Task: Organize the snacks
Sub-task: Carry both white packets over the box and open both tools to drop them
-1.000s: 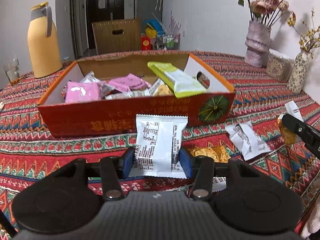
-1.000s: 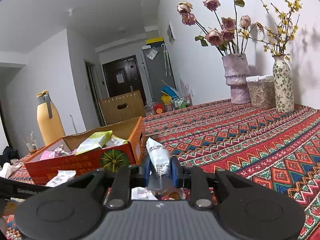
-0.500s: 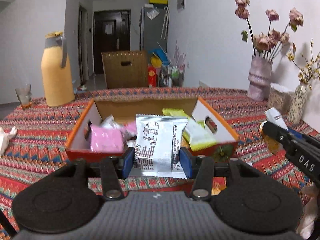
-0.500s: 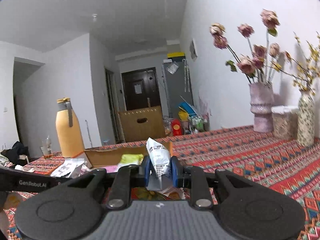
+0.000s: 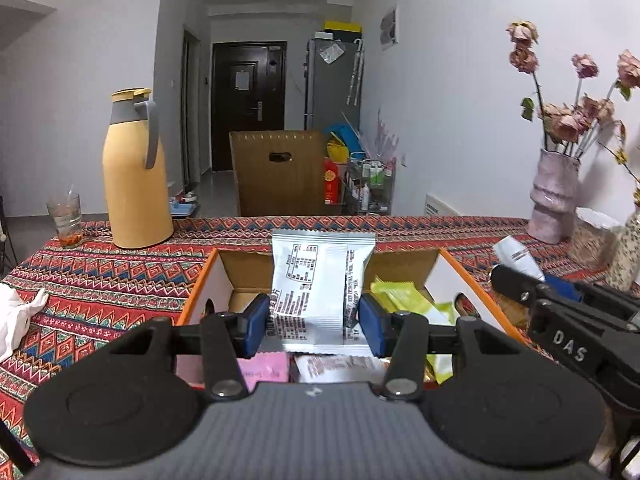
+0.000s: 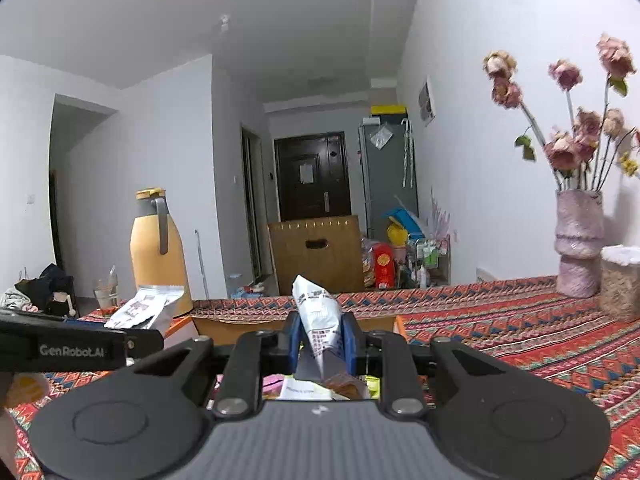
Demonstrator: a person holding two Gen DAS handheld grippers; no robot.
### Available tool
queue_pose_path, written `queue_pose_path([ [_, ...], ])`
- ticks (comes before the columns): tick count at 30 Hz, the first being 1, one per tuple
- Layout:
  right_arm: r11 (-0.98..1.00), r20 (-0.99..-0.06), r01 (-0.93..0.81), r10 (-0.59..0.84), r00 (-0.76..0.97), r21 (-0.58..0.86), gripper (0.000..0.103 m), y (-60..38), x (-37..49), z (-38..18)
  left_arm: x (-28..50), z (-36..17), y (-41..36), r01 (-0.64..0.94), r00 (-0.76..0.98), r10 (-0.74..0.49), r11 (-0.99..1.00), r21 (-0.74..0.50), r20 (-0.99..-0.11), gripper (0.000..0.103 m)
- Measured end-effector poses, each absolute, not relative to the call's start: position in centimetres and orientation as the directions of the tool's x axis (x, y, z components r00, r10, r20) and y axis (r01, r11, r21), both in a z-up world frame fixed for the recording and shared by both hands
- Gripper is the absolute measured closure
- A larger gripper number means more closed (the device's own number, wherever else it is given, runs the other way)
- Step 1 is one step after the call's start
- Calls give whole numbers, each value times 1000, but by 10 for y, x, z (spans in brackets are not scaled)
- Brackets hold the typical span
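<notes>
— Snack packets first: where are they, going from the left?

— The left gripper (image 5: 312,322) is clamped partway closed on a white snack packet (image 5: 320,288), blue pads pressing its two side edges; the packet stands upright, printed back toward the camera, above the open orange box (image 5: 200,284).

— And inside the box?

— A pink packet (image 5: 264,366) low on the left, a yellow-green packet (image 5: 404,300) toward the right, others half hidden behind the fingers. The box sits on a patterned tablecloth (image 5: 100,276), with a yellow thermos jug (image 5: 134,172) and a glass (image 5: 66,220) far left.

— The other tongs?

— The right gripper (image 6: 322,346) is pinched nearly fully closed on a second white packet (image 6: 318,316), squeezed narrow and tilted — its top leans left. It hangs over the same box (image 6: 224,326); from the left wrist view that gripper (image 5: 556,312) shows just beside the box's right wall. A pink vase (image 6: 578,240) of dried roses stands far right.
</notes>
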State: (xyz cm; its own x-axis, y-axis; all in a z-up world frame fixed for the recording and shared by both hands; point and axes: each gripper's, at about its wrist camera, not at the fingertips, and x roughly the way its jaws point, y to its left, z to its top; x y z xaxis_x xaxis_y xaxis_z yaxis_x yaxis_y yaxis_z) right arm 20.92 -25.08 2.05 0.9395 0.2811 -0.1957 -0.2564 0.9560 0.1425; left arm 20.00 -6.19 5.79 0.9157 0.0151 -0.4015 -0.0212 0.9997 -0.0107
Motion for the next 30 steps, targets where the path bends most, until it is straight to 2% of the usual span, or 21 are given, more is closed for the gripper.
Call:
queue_pose_path([
  [16,964,-264,-218,252,931,154,82,-235,278,-3,258,28,-38,-116,899,93,993,-27,-427,54],
  [21,968,-294,-212,244,924,137,82,-231,283,-10,264,21,-34,-113,889,86,993,-34,-449,53],
  [25,968,-308,-209,243,920,141,81,-230,284,-13,259,22,-33,-106,898,78,993,-41,-434,52],
  [26,968,-310,-206,243,919,145,80,-231,284,-13,258,22,-33,-109,900,81,993,-42,-429,46],
  [27,967,-314,-205,244,918,151,75,-233,284,-14,258,22,-33,-111,901,82,993,-45,-427,40],
  [29,968,-314,-196,237,919,157,67,-234,283,-14,255,23,-32,-129,905,97,990,-50,-414,13],
  [30,967,-315,-196,239,918,163,58,-235,283,-14,253,24,-31,-140,908,107,989,-52,-406,8],
])
